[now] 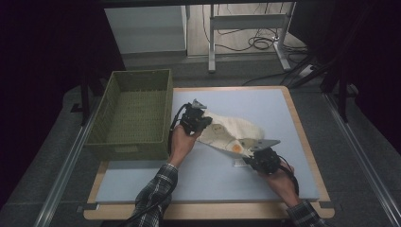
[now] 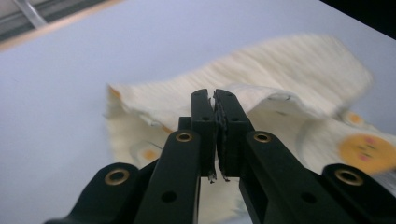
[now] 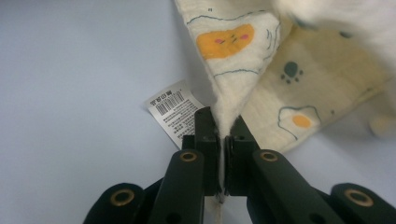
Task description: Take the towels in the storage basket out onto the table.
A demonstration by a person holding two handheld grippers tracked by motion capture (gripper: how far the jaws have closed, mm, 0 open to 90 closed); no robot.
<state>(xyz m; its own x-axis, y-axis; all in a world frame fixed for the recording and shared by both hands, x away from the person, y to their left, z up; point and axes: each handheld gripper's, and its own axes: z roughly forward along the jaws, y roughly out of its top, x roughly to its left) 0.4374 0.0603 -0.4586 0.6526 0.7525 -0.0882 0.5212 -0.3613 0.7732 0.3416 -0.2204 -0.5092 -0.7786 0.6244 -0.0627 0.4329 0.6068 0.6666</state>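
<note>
A cream cloth (image 1: 234, 130) printed with fried eggs and paw marks lies rumpled on the pale blue mat (image 1: 203, 175). My left gripper (image 1: 197, 118) is shut on the cloth's (image 2: 289, 74) left edge, the fabric pinched between the jaws (image 2: 215, 100). My right gripper (image 1: 257, 153) is shut on a near corner of the cloth (image 3: 233, 51), lifted a little off the mat; the fabric runs down between its jaws (image 3: 223, 128). A white care label (image 3: 175, 112) with a barcode hangs from that corner.
A green woven basket (image 1: 135, 113) stands empty at the mat's left edge, close to my left hand. The mat lies on a wooden table (image 1: 302, 137). Beyond the table are metal desk legs (image 1: 212, 42) and floor cables (image 1: 255, 42).
</note>
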